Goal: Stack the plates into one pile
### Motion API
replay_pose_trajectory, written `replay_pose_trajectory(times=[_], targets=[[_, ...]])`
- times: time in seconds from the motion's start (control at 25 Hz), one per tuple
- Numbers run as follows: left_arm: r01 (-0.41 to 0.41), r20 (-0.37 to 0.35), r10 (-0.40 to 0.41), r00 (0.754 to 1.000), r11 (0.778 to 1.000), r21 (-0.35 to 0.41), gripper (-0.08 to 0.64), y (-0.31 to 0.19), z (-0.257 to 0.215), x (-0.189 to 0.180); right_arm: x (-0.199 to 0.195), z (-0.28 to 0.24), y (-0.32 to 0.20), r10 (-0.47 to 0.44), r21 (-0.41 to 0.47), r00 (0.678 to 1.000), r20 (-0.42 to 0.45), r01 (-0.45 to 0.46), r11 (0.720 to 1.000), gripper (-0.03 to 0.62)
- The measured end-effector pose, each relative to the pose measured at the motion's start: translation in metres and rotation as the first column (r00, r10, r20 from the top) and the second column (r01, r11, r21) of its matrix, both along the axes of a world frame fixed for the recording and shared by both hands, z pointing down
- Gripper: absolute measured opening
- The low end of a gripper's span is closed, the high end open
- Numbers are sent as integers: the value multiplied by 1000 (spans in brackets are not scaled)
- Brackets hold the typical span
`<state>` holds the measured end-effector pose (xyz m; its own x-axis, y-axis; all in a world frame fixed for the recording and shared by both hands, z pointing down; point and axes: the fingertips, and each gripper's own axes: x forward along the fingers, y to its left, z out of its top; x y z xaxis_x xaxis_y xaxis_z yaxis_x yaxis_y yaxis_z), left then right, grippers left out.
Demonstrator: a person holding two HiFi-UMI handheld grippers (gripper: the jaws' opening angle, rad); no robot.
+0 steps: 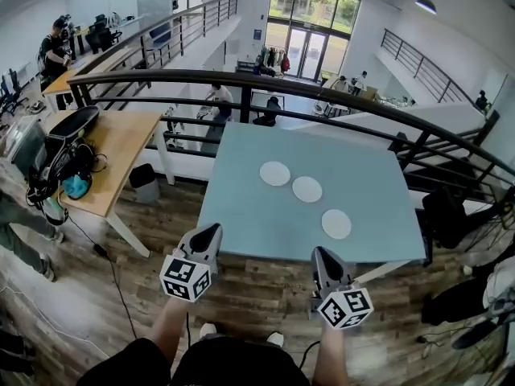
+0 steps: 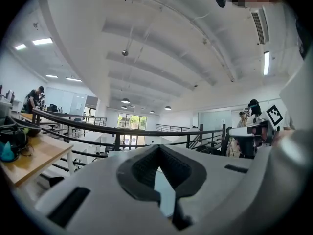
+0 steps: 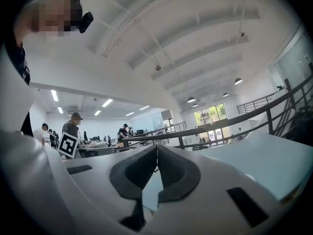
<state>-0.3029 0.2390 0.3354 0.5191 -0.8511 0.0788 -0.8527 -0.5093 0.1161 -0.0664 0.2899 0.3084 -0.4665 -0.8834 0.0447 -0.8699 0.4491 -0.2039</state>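
Three white plates lie apart in a slanting row on the pale blue table (image 1: 241,207): one at the far left (image 1: 274,173), one in the middle (image 1: 306,189), one nearest at the right (image 1: 335,223). My left gripper (image 1: 211,230) hovers at the table's near edge, left of the plates, shut and empty. My right gripper (image 1: 320,252) sits just off the near edge, below the nearest plate, also shut with nothing in it. In the left gripper view the fingertips meet (image 2: 158,147). In the right gripper view they meet as well (image 3: 157,147). Both point level across the table.
A black railing (image 1: 241,79) curves behind the table, with a drop to a lower floor beyond it. A wooden desk (image 1: 121,147) with bags stands at the left, a dark bin (image 1: 145,182) beside it. A black chair (image 1: 447,211) stands right of the table. A person's legs (image 1: 16,232) show at the far left.
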Motion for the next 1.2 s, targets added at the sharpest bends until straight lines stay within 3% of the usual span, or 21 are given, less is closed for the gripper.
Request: replay_pose_trajectory(times=[0.32, 0.68, 0.88, 1.2], targets=[[25, 21, -25, 999, 1000, -12, 8, -1, 3, 78, 74, 4, -7, -46, -5, 999, 22, 47, 999, 6], [-19, 15, 20, 1000, 1000, -25, 8, 12, 5, 174, 155, 5, 0, -60, -1, 997, 37, 60, 998, 6], [-43, 14, 43, 999, 999, -18, 8, 21, 1, 212, 192, 9, 7, -49, 3, 999, 19, 49, 999, 6], [-46, 45, 47, 998, 999, -22, 8, 27, -1, 244, 233, 12, 13, -32, 0, 995, 92, 32, 999, 6]])
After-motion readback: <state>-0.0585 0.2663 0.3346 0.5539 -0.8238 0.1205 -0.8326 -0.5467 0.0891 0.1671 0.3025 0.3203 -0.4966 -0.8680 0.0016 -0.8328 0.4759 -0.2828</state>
